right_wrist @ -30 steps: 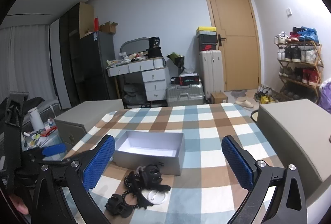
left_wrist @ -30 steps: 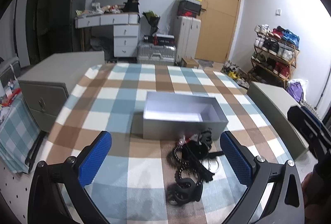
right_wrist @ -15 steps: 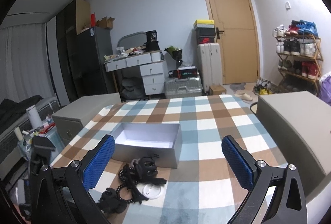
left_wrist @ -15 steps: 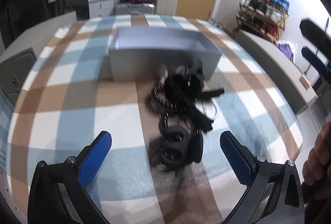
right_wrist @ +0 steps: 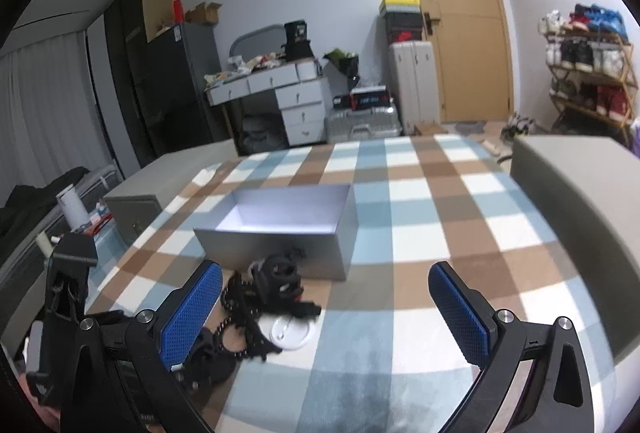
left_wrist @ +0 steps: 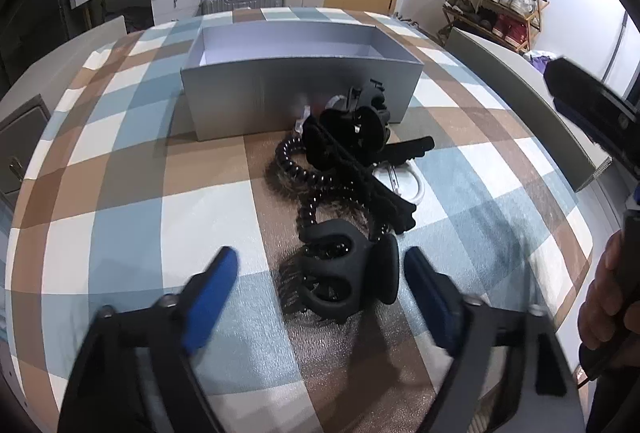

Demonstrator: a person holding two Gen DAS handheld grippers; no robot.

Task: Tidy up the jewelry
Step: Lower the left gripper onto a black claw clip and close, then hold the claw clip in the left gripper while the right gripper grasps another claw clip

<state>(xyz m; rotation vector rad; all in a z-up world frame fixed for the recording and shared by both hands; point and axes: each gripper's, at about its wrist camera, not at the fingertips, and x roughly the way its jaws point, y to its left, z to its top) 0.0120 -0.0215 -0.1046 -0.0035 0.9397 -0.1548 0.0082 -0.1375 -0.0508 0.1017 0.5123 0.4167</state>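
Beside grey box (left_wrist: 300, 89), tangled black jewelry (left_wrist: 348, 193), pieces indistinct, left gripper (left_wrist: 320, 285) blurred, both grippers spread.

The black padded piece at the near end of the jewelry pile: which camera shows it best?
The left wrist view. There the black padded piece lies whole and close, between the open jaws of the left gripper. In the right wrist view it sits low at the left, largely hidden behind a blue pad of the right gripper.
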